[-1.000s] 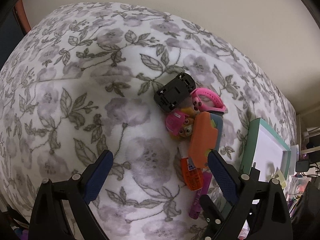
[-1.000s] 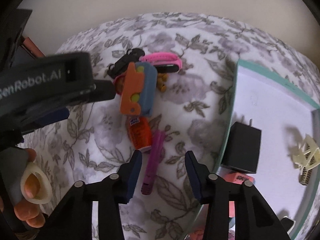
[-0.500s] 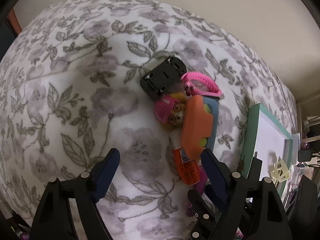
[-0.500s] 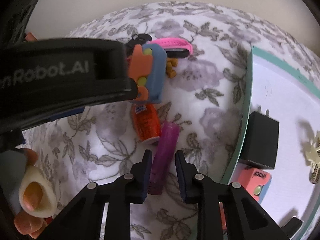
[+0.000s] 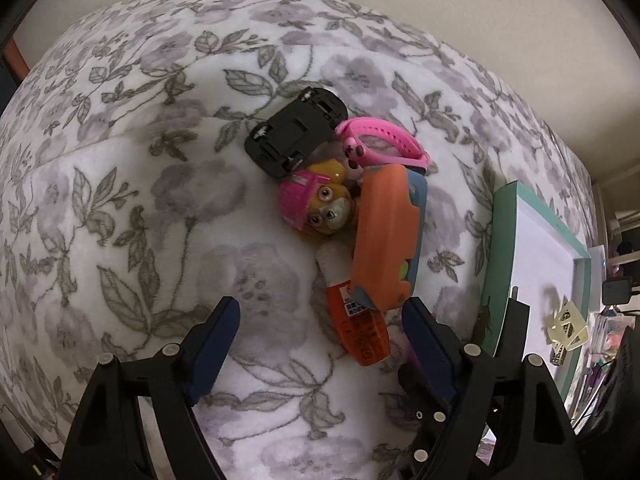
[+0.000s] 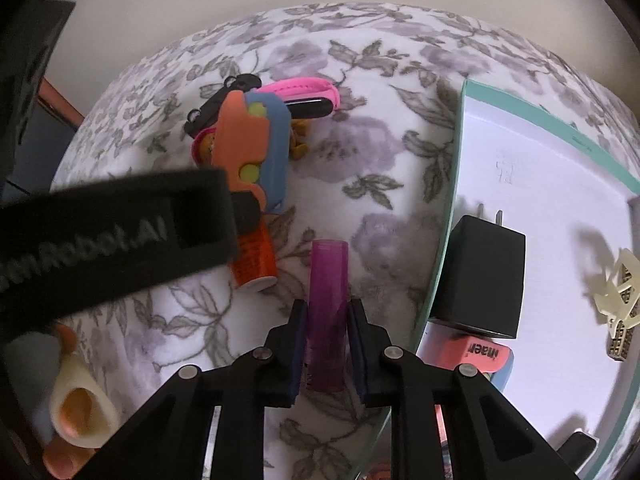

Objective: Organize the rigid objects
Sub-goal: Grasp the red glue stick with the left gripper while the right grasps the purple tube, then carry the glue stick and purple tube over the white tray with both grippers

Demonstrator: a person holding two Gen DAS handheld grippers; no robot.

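A purple tube (image 6: pixel 328 280) lies on the floral blanket, and my right gripper (image 6: pixel 328 312) is shut on its near end. A pile sits further back: an orange glue tube (image 5: pixel 364 332), an orange and blue toy car (image 5: pixel 384 240), a pink dog figure (image 5: pixel 316 208), a black toy car on its back (image 5: pixel 296 132) and a pink wristband (image 5: pixel 384 140). My left gripper (image 5: pixel 320 312) hangs open over the blanket. The glue tube's lower end lies between its fingers, near the right one and untouched. Its black body (image 6: pixel 112 232) crosses the right wrist view.
A teal-rimmed white tray (image 6: pixel 452 200) lies right of the pile. It holds a black charger (image 6: pixel 480 276), a pink eraser (image 6: pixel 476 354) and a cream plastic piece (image 6: pixel 620 292). A person's fingers (image 6: pixel 76 420) show at the lower left. Bare floral blanket (image 5: pixel 140 200) stretches left of the pile.
My right gripper's fingers have shut on the purple tube. My left gripper has moved in closer to the pile and its fingers have narrowed a little.
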